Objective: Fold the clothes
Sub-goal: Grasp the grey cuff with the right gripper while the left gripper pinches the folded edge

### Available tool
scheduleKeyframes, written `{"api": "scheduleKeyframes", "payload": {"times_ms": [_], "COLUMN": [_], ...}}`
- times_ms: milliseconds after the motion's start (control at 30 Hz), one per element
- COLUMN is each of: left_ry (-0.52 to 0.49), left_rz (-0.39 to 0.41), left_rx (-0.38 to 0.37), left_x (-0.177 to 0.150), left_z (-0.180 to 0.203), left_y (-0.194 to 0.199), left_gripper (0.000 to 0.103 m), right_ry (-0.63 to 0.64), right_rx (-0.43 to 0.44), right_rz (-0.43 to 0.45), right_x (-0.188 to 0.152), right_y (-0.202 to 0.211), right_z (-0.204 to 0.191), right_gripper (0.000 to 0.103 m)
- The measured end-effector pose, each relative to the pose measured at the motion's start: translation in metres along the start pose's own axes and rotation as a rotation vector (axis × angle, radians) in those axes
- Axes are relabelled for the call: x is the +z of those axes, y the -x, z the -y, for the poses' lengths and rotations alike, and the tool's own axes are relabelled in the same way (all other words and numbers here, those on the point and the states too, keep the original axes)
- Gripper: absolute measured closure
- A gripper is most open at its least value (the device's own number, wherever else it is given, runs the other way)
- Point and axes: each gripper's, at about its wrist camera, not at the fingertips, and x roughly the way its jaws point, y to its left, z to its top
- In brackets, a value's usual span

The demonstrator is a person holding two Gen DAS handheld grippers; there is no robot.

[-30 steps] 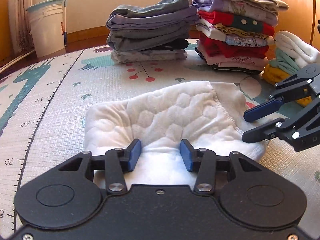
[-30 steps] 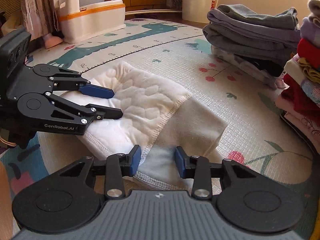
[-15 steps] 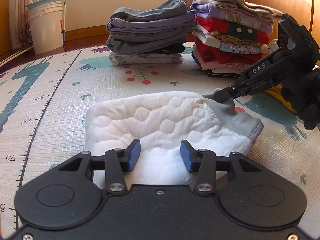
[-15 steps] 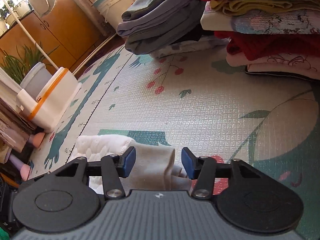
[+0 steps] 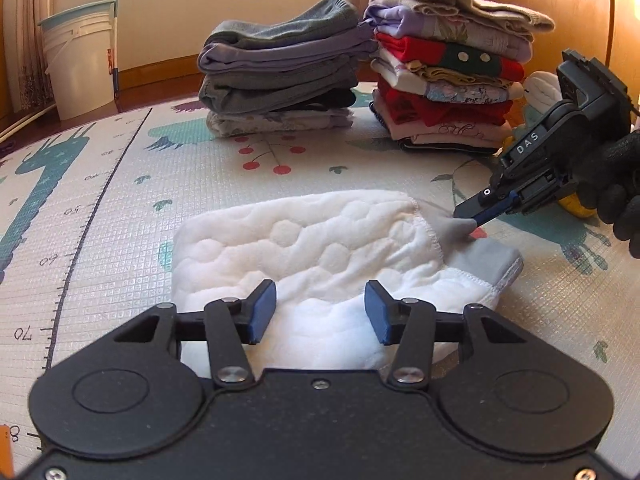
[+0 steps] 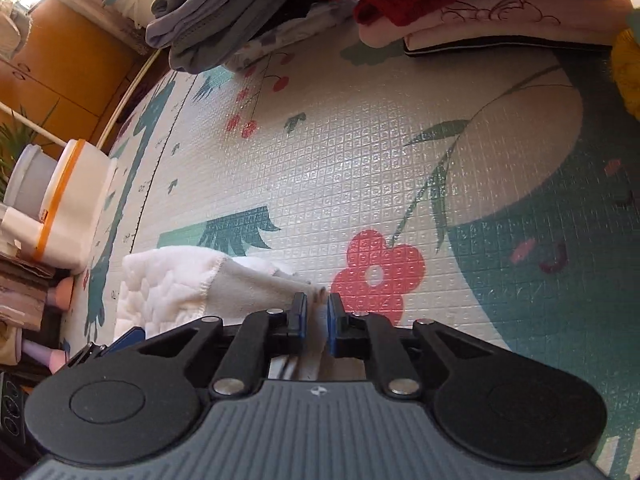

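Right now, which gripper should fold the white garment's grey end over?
Right. The right gripper has its jaws already shut on the white garment at its grey end; the left gripper is open over the near edge.

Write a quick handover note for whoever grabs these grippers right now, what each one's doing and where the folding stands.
Left gripper: open, jaws apart over the near edge of the white garment, gripping nothing.
Right gripper: shut on the garment's grey cuff, pinching it at the far right corner, slightly raised.
Garment lies partly folded on the mat, quilted side up.
Two stacks of folded clothes sit behind it; a few more items beside the right stack.
Left to do: probably carry the cuff over to finish the fold, flatten, then add it to a stack.
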Motion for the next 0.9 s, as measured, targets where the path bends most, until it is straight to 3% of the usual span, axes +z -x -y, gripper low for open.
{"api": "scheduleKeyframes", "payload": {"times_ms": [100,200,300,433,500,567,767,900], "left_ry": [-0.104,-0.277,-0.329,-0.389,-0.42,-0.451,-0.526,-0.562], "left_rz": [0.013,-0.008,-0.017,-0.028,-0.033,-0.039,-0.011,-0.005], "left_rx": [-0.095,-0.146,-0.195,-0.182,-0.172,-0.162,-0.115,-0.088], "left_x": [0.01,0.014,0.019,0.019,0.019,0.018,0.016,0.012], "left_z": [0.032,0.073,0.091,0.1,0.104,0.108,0.115,0.118], "left_y": [0.0,-0.011,-0.019,-0.024,-0.026,-0.027,-0.022,-0.024], "left_gripper": [0.051,0.051,0.051,0.055,0.066,0.094,0.098,0.098], "right_ry": [-0.041,-0.122,-0.198,-0.195,-0.194,-0.188,-0.067,-0.027], "right_rx": [0.024,0.037,0.068,0.105,0.123,0.146,0.216,0.226], "right_rz": [0.027,0.027,-0.006,-0.062,-0.056,-0.037,0.06,0.071], "right_x": [0.002,0.003,0.0,-0.006,-0.006,-0.005,0.005,0.011], "right_y": [0.012,0.015,0.008,-0.006,-0.009,-0.006,0.018,0.012], "right_z": [0.009,0.025,0.036,0.03,0.029,0.028,0.005,-0.008], "right_gripper": [0.087,0.086,0.086,0.086,0.086,0.095,0.099,0.099]}}
